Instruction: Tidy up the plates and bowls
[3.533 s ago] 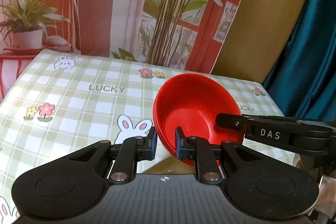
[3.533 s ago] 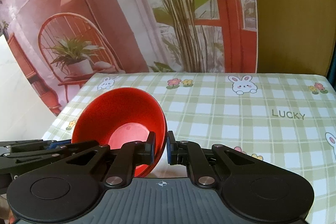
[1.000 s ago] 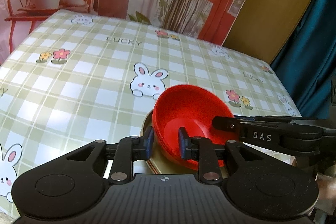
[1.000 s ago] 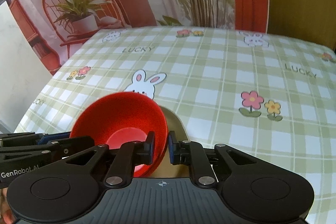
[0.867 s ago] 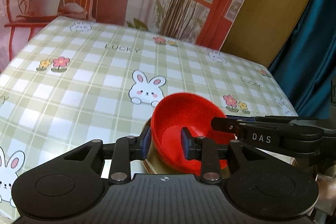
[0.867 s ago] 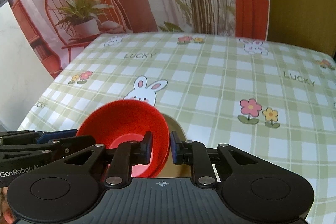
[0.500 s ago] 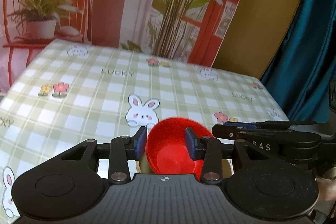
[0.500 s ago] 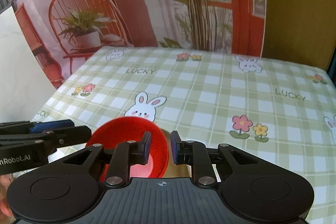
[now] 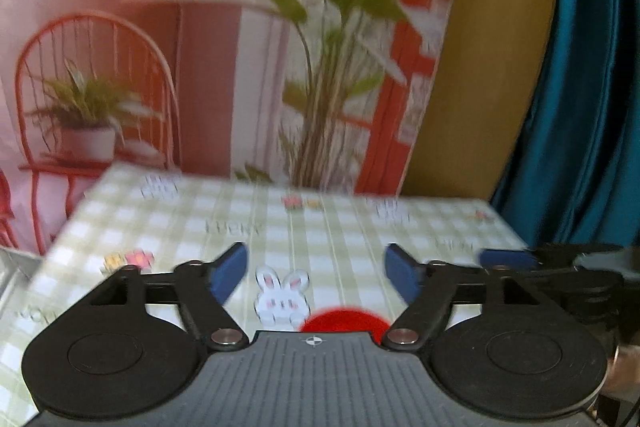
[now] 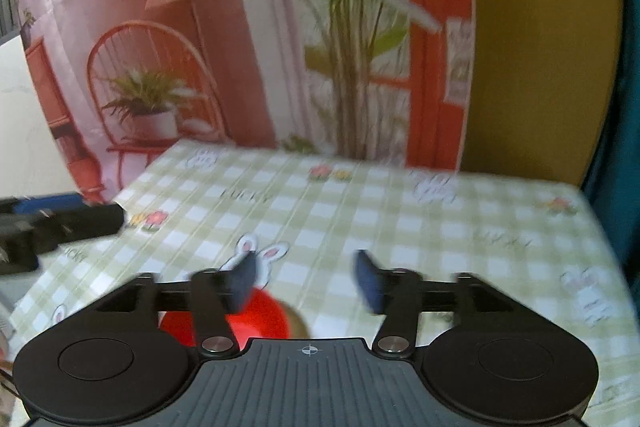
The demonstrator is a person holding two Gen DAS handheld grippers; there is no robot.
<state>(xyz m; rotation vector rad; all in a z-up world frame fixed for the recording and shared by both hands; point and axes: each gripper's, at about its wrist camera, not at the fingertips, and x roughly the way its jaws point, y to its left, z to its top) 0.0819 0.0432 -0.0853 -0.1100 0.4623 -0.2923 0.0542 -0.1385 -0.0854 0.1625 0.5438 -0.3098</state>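
Both cams sat on the grippers, looking forward and slightly down along the fingers at the checked tablecloth [image 9: 328,239] from close above its near end. Each faced the printed backdrop [image 10: 280,67] behind. Shared bits: the bunny print, the red bowl [image 9: 344,321] at the bottom edge, and each other's gripper poking in sideways.
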